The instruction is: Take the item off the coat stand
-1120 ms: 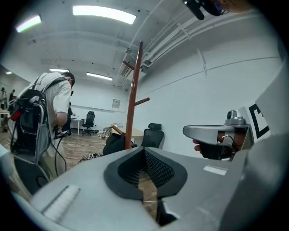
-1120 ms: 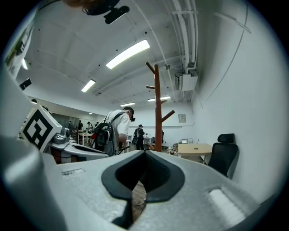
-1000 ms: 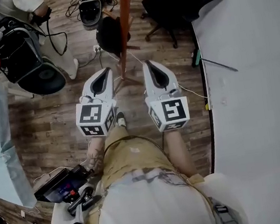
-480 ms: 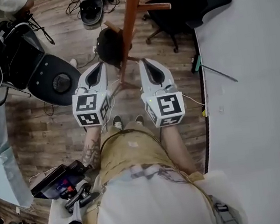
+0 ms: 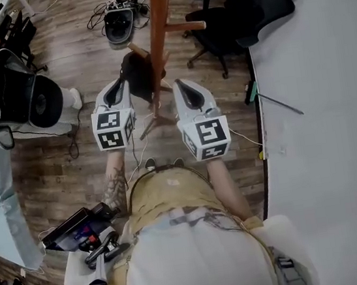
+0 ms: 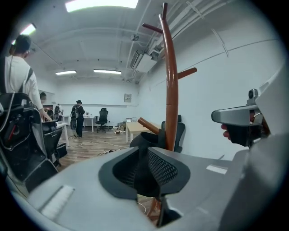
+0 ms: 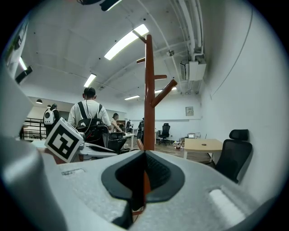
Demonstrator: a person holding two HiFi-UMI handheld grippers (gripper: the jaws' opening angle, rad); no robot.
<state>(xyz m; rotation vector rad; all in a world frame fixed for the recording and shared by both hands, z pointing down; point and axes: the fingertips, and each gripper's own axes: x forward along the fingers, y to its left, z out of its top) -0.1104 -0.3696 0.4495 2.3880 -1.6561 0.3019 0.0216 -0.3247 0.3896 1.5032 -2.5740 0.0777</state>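
The left claw [image 5: 118,86] has its jaws opening from a narrow slit, with nothing between them. Its tips are near the black fabric cap-like item [image 5: 136,72]; contact cannot be confirmed. That item hangs on a short lower peg [image 6: 146,125] of the tall red-brown wooden coat stand [image 5: 156,36], close against the upright, on the left claw's side. The right claw [image 5: 179,84] has its jaws closed together and empty, held on the other side of the upright, near it but apart. A black office chair [image 5: 242,11] stands on the wooden plank floor [image 5: 56,162] beside the white table [image 5: 334,123].
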